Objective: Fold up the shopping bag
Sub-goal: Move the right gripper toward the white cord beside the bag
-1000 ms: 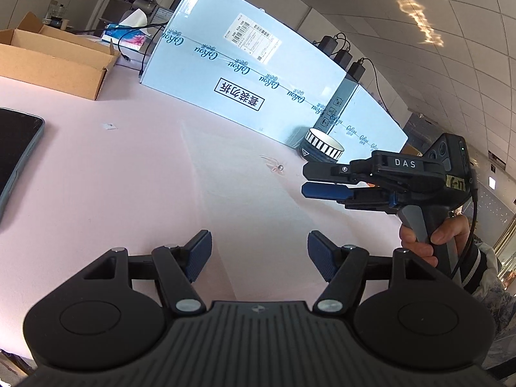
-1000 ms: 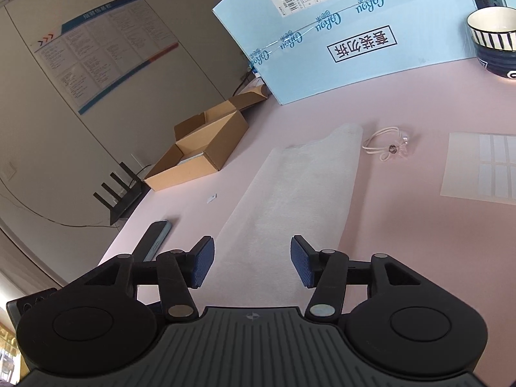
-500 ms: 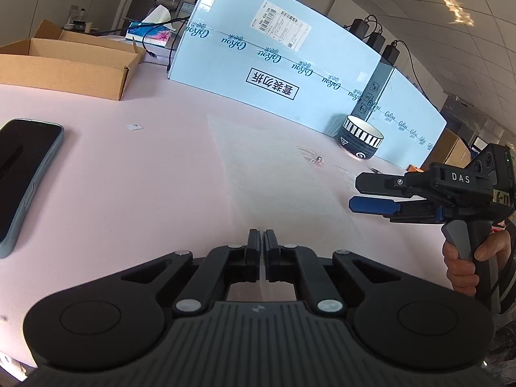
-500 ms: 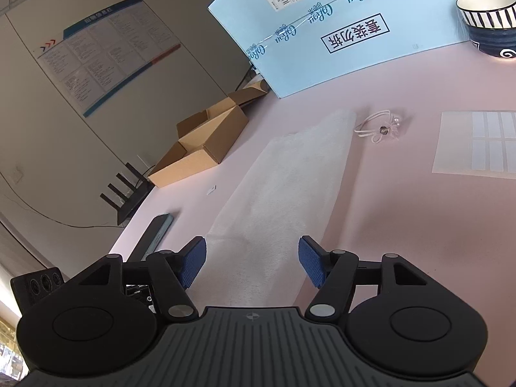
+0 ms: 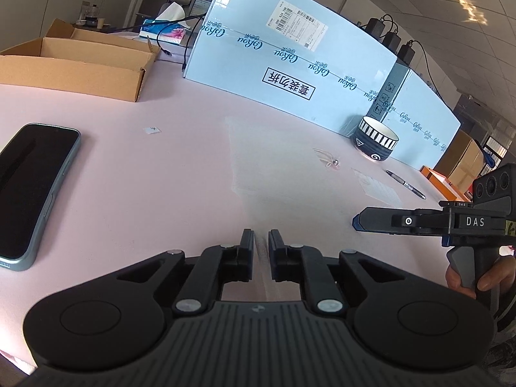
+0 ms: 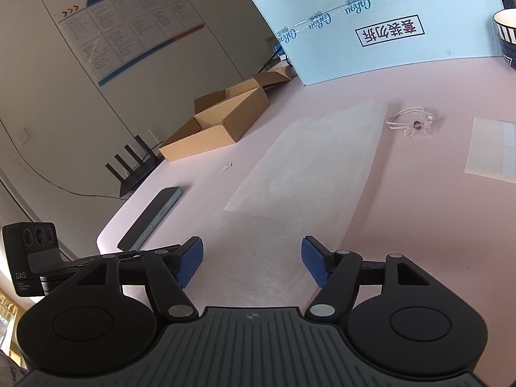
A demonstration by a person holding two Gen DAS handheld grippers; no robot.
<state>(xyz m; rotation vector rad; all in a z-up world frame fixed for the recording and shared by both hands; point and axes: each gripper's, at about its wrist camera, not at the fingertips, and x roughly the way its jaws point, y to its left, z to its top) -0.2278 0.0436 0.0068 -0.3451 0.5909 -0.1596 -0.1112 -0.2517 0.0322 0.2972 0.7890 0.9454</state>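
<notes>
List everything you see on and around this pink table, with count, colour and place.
Thin white shopping bag: one, flat, table centre.
Dark smartphone: one, left edge.
Brown cardboard box: one, open, far left.
Pale blue printed board: one, standing at back.
Black-and-white striped bowl: one, by board.
Black pen: one, right.
White hair tie: one, right of bag.
Black router: one, beyond table.
Left gripper: jaws opening, narrow gap over bag edge.
Right gripper: jaws opening, over bag.
</notes>
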